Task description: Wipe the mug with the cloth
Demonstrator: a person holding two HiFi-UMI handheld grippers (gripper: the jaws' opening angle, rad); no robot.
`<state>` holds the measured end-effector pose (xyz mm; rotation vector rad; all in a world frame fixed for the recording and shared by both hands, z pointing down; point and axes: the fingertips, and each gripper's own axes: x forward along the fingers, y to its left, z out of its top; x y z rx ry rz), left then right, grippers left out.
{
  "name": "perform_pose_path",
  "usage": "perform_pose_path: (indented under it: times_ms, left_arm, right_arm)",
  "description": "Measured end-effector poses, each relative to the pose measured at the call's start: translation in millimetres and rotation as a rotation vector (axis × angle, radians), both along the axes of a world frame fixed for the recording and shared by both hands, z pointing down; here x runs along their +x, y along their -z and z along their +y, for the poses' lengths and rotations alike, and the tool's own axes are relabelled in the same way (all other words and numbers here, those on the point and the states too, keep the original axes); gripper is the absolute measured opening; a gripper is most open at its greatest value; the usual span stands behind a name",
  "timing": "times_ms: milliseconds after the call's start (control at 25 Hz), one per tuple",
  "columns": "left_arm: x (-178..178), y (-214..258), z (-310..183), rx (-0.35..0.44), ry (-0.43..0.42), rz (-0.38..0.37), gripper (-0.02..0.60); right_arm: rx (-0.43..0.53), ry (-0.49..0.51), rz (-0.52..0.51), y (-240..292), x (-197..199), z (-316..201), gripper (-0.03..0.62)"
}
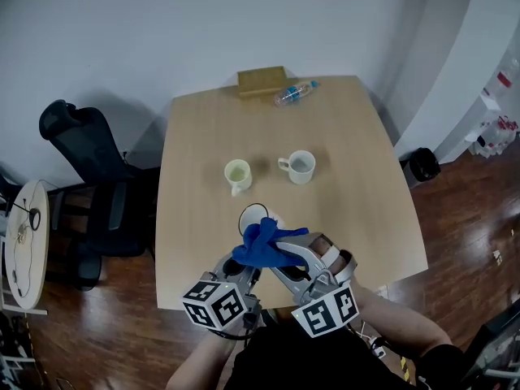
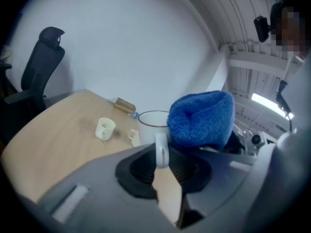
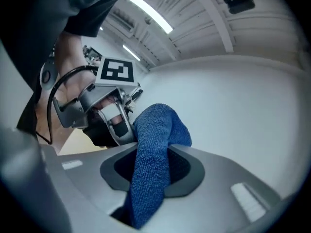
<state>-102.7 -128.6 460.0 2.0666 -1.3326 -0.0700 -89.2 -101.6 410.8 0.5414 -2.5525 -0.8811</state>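
The mug (image 2: 151, 126) is gripped by its handle in the tightly closed jaws of the left gripper (image 2: 162, 155). The blue cloth (image 3: 158, 125) is clamped in the right gripper (image 3: 151, 176) and bunched against the mug.

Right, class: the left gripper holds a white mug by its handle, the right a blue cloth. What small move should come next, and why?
Probably rub the cloth round the mug rim: the left gripper is shut on the handle, the right gripper on the cloth, which seems to touch the rim.
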Motion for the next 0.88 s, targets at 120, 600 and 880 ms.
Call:
perform_pose_path:
  times_ms: [120,600,880]
  left_arm:
    - [3.7,2.9,5.7,0.018,-0.023,0.007,0.061]
    - [14.8,73.2,47.6,0.176,-0.294,0.054,0.061]
    - [42.5,137.5,101.7,0.306,-0.595,0.115,0.061]
  right_arm:
    - [-0.023,-0.012,-0.008,1.9,4.6,-0.6,0.11]
    - [-0.606,0.144,-0.458,83.2,46.0,-7.7,0.11]
    - [-1.027,0.531,-0.661,114.7,88.7,-10.9,0.11]
